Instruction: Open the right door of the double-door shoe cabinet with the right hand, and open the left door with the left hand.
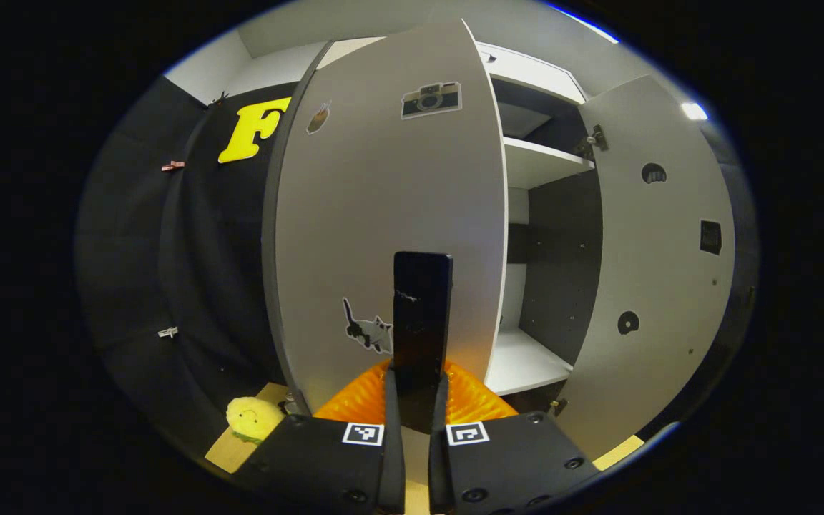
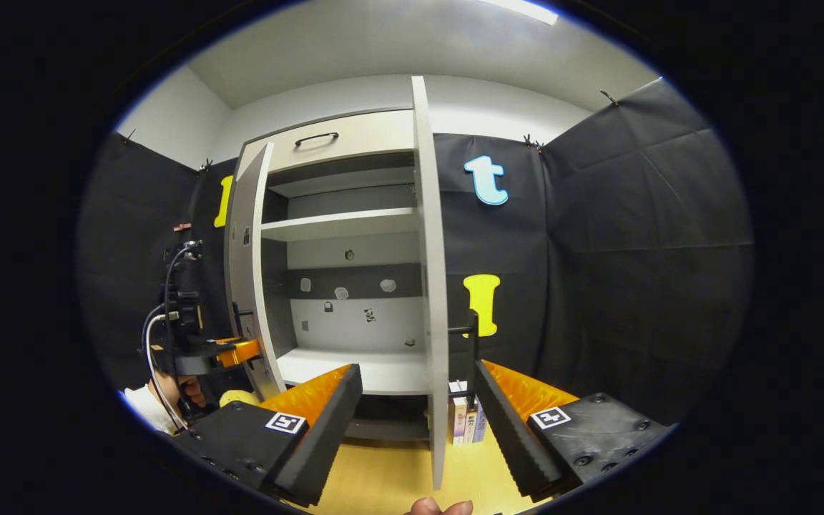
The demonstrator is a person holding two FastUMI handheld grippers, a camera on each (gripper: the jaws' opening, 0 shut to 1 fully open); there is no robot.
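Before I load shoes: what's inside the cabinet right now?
The cabinet holds bare white shelves and small stickers on its back wall. The left door hides part of its left side.

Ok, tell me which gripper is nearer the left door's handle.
Left. The left gripper is shut on the left door's handle. The right gripper stands open astride the edge of the right door, across the cabinet opening from that handle.

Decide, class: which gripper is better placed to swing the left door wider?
Left. The left gripper is shut on the left door's handle; the right gripper is open, straddling the right door's edge.
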